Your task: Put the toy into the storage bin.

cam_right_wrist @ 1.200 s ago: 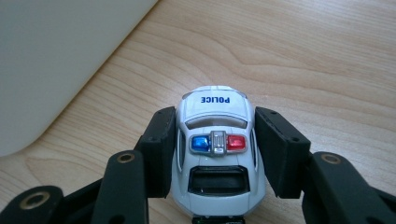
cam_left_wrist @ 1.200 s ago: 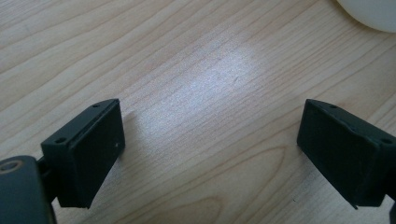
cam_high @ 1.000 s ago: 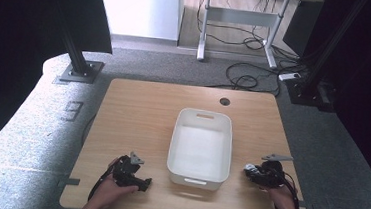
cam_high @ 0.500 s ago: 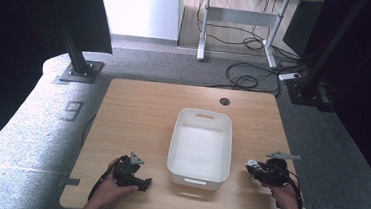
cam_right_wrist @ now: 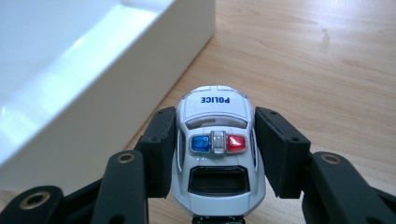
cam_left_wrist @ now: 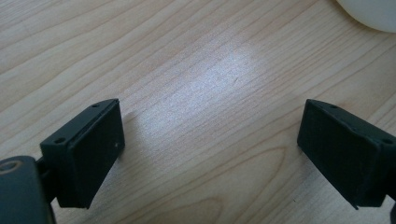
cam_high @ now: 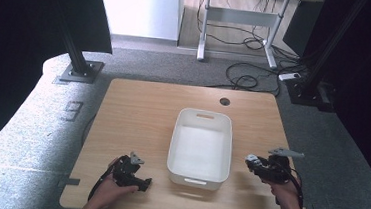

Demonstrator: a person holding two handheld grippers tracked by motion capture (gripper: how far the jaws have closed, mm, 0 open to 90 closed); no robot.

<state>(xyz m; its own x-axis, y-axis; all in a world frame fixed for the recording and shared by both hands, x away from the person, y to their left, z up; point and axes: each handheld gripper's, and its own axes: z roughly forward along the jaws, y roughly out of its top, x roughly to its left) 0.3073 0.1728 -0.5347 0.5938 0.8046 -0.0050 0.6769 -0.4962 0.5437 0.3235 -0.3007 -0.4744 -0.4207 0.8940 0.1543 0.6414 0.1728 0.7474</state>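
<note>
since a second ago the right gripper [cam_right_wrist: 215,154], pinching a toy police car [cam_right_wrist: 215,140], edged nearer the white bin [cam_high: 200,145]; left gripper [cam_left_wrist: 212,158] rests spread on the worktop [cam_left_wrist: 196,84]

Light wood table [cam_high: 137,116], round cable hole [cam_high: 225,101] near far right corner. Grey carpet floor [cam_high: 30,137] around table. Black stand post on square base plate [cam_high: 79,71] beyond far left corner. Second desk [cam_high: 240,18] farther back, black cables [cam_high: 248,79] looped on floor below it. Dark curtains [cam_high: 24,21] both sides.
</note>
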